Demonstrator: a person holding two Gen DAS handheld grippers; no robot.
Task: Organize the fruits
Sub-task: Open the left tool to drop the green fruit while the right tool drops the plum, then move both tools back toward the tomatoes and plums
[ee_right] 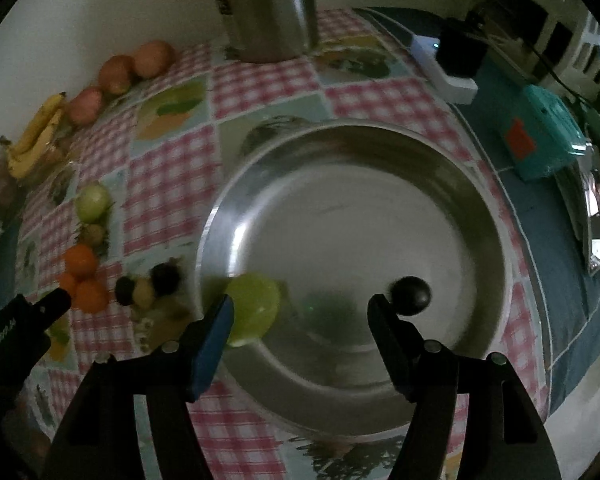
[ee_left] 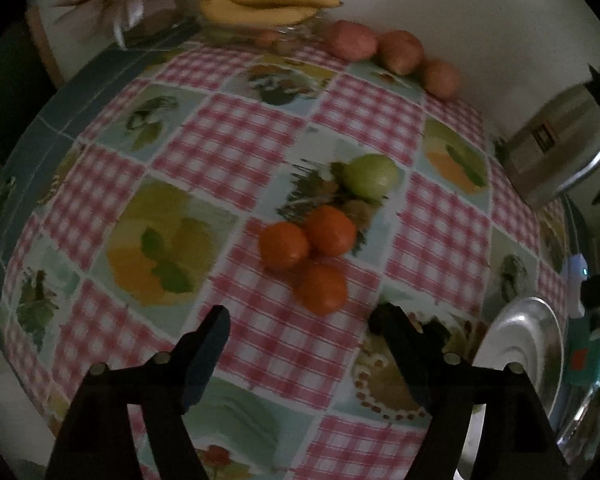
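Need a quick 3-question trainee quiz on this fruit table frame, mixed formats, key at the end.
1. True or false: the metal bowl holds three oranges.
2. Multiple choice: the right gripper is A) shut on a banana, B) open with nothing gripped, C) out of view.
3. Fill in: beyond the oranges on the tablecloth lies one green ____.

Key:
1. False. The bowl holds a green fruit and a small dark fruit.
2. B. The left gripper is open too.
3. Pear, by its look.
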